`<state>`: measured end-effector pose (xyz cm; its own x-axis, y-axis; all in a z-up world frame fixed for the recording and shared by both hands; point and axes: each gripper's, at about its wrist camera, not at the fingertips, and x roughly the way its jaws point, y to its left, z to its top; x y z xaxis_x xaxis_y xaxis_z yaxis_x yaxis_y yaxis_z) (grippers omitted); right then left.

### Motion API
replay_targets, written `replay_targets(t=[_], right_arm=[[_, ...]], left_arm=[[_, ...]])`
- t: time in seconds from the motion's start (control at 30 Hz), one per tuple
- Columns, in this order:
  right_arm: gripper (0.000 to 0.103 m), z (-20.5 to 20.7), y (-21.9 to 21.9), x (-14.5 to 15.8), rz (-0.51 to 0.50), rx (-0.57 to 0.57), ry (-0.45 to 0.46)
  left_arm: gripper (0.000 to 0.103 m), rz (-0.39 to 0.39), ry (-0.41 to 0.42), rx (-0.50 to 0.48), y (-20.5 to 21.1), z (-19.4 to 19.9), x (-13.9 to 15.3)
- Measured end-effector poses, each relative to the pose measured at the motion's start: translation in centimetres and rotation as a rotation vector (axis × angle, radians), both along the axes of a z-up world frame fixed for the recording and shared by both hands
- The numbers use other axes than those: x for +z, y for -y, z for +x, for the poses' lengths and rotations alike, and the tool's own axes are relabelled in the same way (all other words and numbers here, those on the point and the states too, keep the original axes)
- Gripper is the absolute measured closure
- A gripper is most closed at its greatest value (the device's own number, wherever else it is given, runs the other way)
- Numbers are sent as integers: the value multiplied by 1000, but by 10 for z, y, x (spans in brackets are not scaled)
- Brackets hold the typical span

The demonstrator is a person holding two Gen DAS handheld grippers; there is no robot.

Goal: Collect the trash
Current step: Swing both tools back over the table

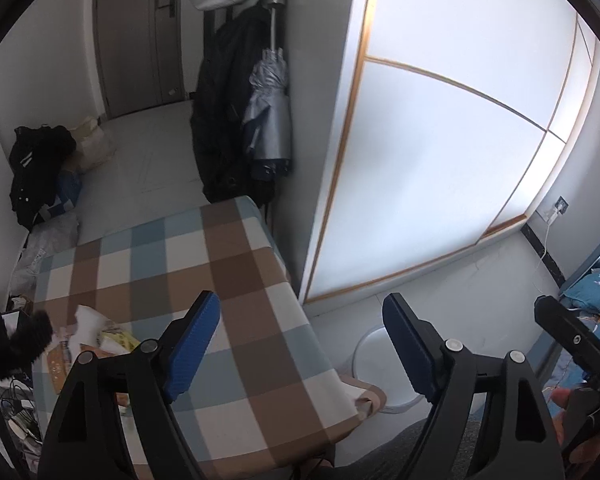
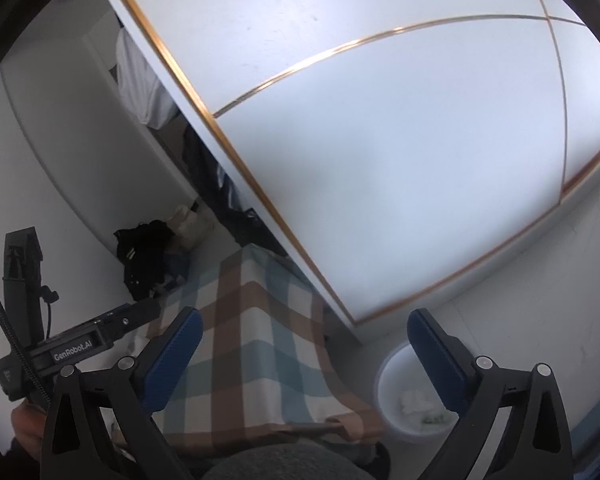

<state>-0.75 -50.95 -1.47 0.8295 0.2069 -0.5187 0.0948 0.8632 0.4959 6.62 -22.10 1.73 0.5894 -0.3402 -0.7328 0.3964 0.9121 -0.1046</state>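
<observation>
My left gripper (image 1: 300, 344) is open above the near right part of a table with a checked cloth (image 1: 236, 264), nothing between its blue pads. Crumpled paper and wrappers (image 1: 100, 336) lie on the cloth at the left. A white bin (image 1: 366, 354) stands on the floor right of the table. My right gripper (image 2: 304, 360) is open and empty, raised over the table's near end (image 2: 252, 344). In the right wrist view the white bin (image 2: 388, 392) holds a white wad (image 2: 414, 400) and green scraps (image 2: 434, 420). The other gripper (image 2: 84, 344) shows at the left.
A white wardrobe with gold trim (image 1: 440, 160) stands close behind the table. A dark coat and a grey folded umbrella (image 1: 268, 120) hang beside it. Black bags (image 1: 36, 168) lie on the floor at the left. Blue bedding (image 1: 596, 300) is at the right edge.
</observation>
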Motion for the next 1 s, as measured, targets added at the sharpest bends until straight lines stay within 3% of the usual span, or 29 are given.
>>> replay_targets(t=[0.17,0.37,0.67,1.0], right_arm=[[0,12,-53,34,-51,70,74],[0,25,-116,45,-40,166,110],[0,53,-201,35,-42,334,69],[0,89,-283,3,-92,438,6]], left_arm=[[21,-37,41,83,-59,3,17],[14,-70,91,200,-126,4,27],[14,-63,89,393,-218,11,11],[14,-172,-11,481,-287,25,-27]])
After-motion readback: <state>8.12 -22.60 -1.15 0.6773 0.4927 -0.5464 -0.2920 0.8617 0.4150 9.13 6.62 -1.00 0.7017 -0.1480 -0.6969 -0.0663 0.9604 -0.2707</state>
